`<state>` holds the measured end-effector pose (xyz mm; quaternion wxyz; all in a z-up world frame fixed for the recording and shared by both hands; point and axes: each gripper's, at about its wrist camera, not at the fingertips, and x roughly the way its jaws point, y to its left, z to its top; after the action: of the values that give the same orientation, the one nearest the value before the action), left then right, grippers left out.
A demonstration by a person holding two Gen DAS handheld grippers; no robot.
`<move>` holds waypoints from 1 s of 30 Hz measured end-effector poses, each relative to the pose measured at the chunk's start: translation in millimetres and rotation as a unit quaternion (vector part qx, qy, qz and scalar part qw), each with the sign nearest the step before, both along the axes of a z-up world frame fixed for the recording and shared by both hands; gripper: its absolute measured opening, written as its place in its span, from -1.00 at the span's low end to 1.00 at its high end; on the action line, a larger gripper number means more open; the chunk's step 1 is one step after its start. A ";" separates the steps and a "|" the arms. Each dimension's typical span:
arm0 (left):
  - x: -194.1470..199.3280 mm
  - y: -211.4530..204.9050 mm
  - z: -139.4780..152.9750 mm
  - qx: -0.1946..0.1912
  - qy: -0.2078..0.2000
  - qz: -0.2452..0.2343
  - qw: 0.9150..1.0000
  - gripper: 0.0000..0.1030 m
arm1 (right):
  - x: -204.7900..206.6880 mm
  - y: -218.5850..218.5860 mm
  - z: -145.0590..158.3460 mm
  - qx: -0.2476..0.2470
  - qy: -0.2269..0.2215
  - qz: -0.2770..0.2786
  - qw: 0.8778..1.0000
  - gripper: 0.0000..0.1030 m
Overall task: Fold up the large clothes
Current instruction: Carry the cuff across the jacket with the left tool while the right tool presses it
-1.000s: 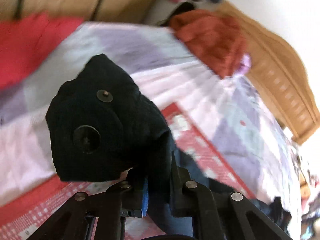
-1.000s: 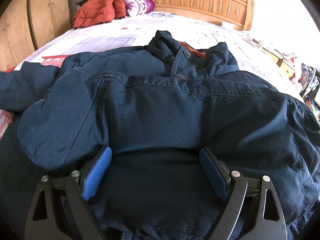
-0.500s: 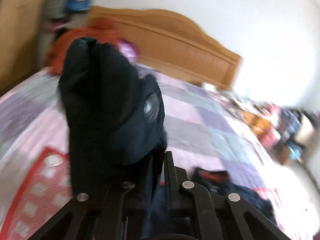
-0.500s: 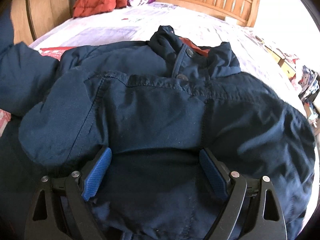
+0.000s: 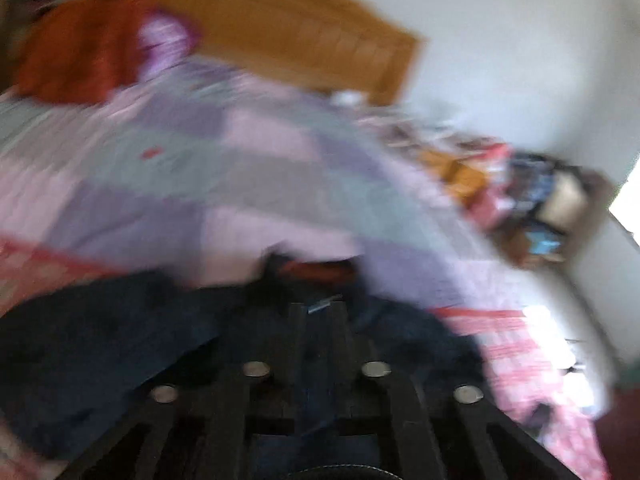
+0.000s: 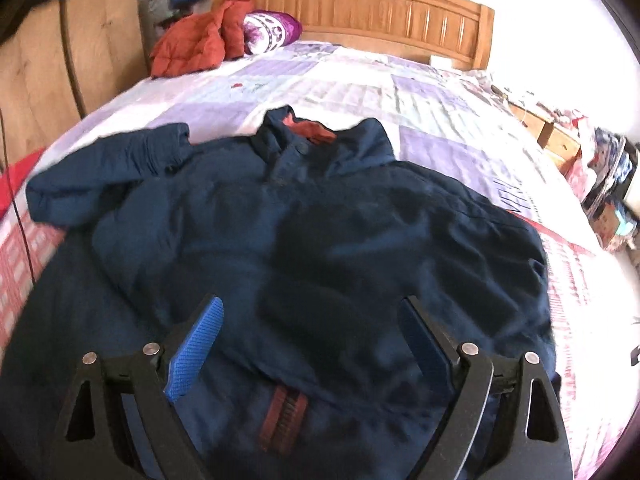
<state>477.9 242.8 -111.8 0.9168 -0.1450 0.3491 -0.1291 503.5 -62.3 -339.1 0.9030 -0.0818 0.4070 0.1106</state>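
Observation:
A large navy jacket [image 6: 320, 232] with an orange-lined collar lies front up on the bed, its left sleeve folded onto the chest. My right gripper [image 6: 312, 316] is open and empty, just above the jacket's lower part. In the blurred left wrist view the jacket [image 5: 100, 340] lies below my left gripper [image 5: 318, 312], whose fingers stand close together with a narrow gap; nothing shows clearly between them.
The bed has a purple and white patchwork quilt [image 6: 360, 80] and a wooden headboard [image 6: 380, 12]. An orange-red coat [image 6: 192, 44] and a purple pillow [image 6: 272, 30] lie at the head. A wardrobe [image 6: 48, 72] stands left; clutter [image 6: 608, 184] lies right of the bed.
My left gripper carried the sleeve cuff across onto the jacket, and the cuff is no longer in front of its camera. The right gripper drew back and up, staying open.

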 end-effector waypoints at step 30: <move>90.3 -0.1 -192.3 0.344 0.130 -0.009 0.930 0.28 | -5.0 -2.6 -48.4 -0.027 0.022 -0.010 0.999 0.78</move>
<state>568.2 242.7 -304.1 0.8558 0.1665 0.4896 0.0109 498.5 -64.9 -387.5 0.8923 -0.0992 0.4306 0.0922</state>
